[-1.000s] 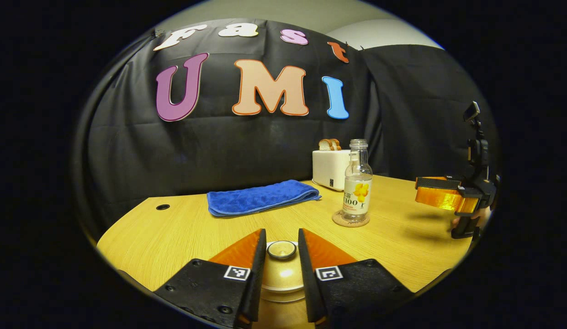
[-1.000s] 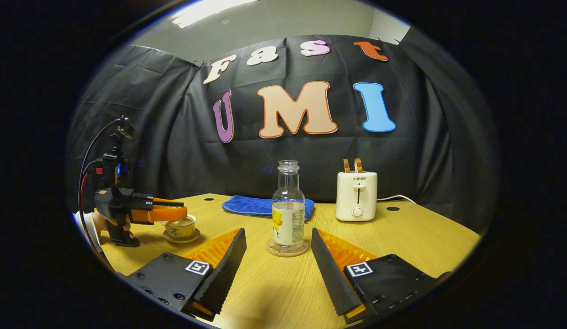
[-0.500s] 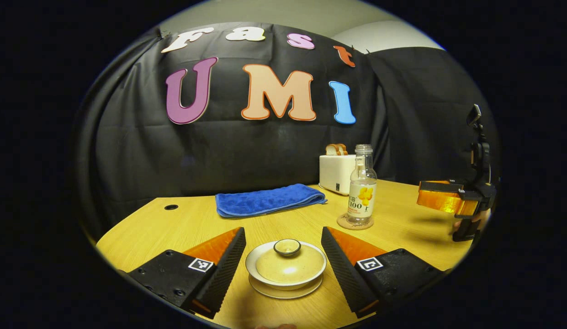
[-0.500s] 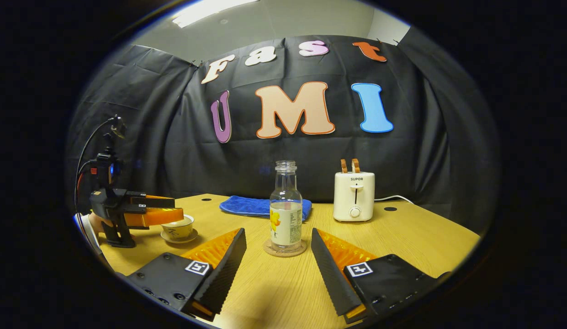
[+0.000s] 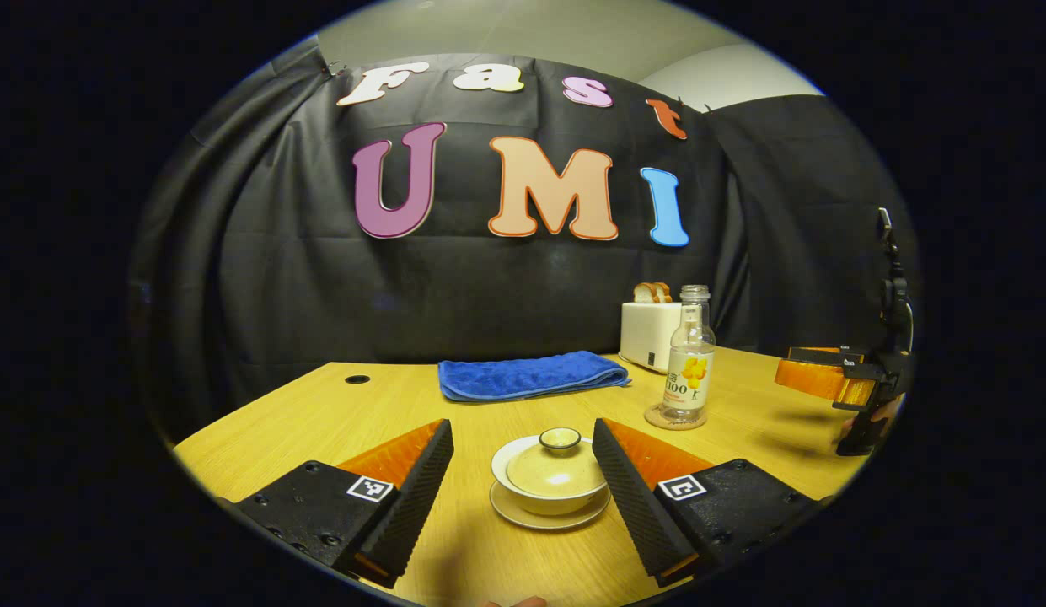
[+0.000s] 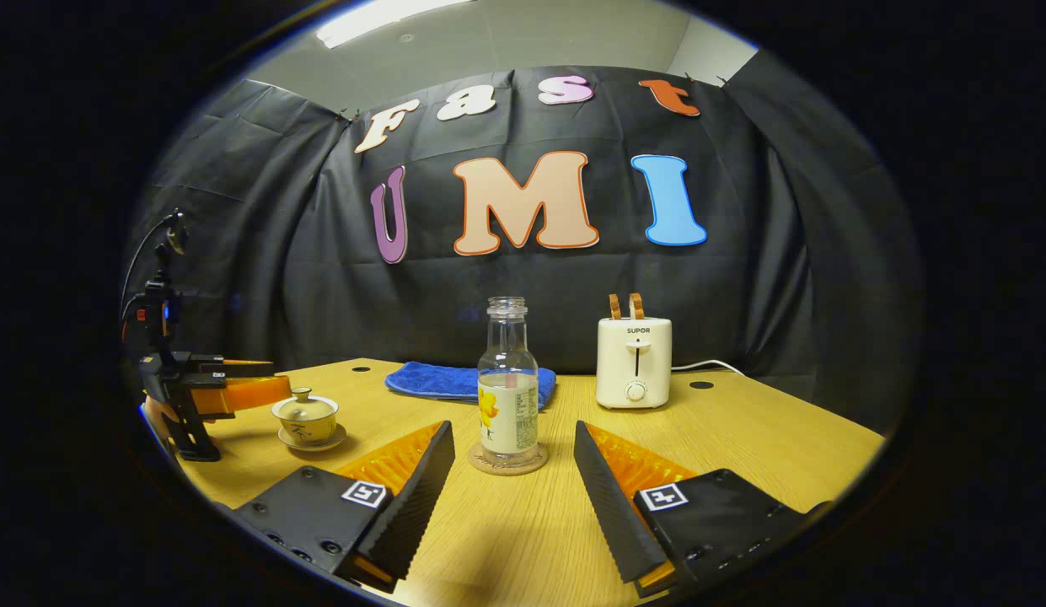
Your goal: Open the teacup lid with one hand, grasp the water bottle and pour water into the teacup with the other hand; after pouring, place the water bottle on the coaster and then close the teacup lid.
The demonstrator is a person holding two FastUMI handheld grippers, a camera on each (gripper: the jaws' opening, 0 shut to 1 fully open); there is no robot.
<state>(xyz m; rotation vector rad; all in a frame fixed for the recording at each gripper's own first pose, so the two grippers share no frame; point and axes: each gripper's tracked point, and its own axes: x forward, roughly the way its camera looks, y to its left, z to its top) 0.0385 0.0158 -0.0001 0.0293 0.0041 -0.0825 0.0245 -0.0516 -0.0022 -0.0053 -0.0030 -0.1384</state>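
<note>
Left gripper (image 5: 523, 472) wide open, holding nothing, teacup (image 5: 549, 479) with lid (image 5: 556, 466) on between its fingers, untouched. Right gripper (image 6: 512, 472) wide open, empty; bottle (image 6: 507, 381) upright on coaster (image 6: 507, 460) ahead.

A glossy glazed teacup (image 5: 549, 485) is shining on a matt wood-grain table (image 5: 337, 417), beside a clear, smooth water bottle (image 6: 507, 384), a fluffy blue cloth (image 5: 529, 376) and a smooth cream toaster (image 6: 632, 362).
</note>
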